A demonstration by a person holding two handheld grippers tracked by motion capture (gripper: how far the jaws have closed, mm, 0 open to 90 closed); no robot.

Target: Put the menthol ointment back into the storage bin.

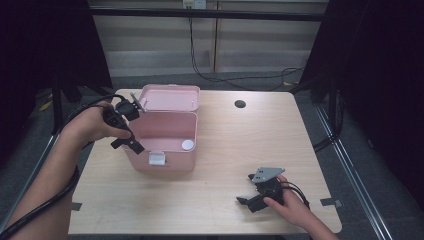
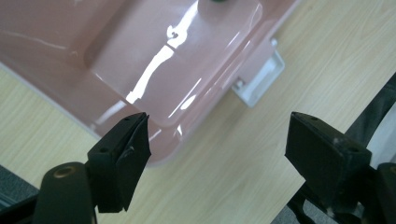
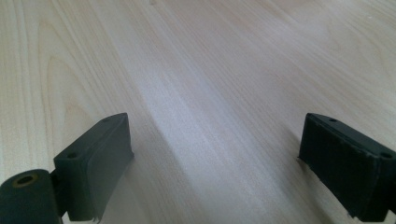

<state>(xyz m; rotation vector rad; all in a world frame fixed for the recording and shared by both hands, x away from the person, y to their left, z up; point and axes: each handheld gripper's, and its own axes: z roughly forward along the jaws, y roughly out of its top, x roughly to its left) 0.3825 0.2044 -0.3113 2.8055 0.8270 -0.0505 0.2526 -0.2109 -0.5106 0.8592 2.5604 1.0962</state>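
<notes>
Pale wooden tabletop [image 1: 220, 150] lit against dark surround. Open pink plastic lidded box [image 1: 167, 135] seen just ahead of left gripper [image 1: 127, 127], jaws spread wide, nothing held, likely positioned for lid or latch. Right gripper [image 1: 250, 197] rested aside, jaws wide, empty.

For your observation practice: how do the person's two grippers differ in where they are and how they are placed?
The left gripper is held up at the open pink box's left wall; the right gripper sits low by the wooden table, far from the box. The left points down at the box's corner; the right along bare wood. Both are open and empty.
</notes>
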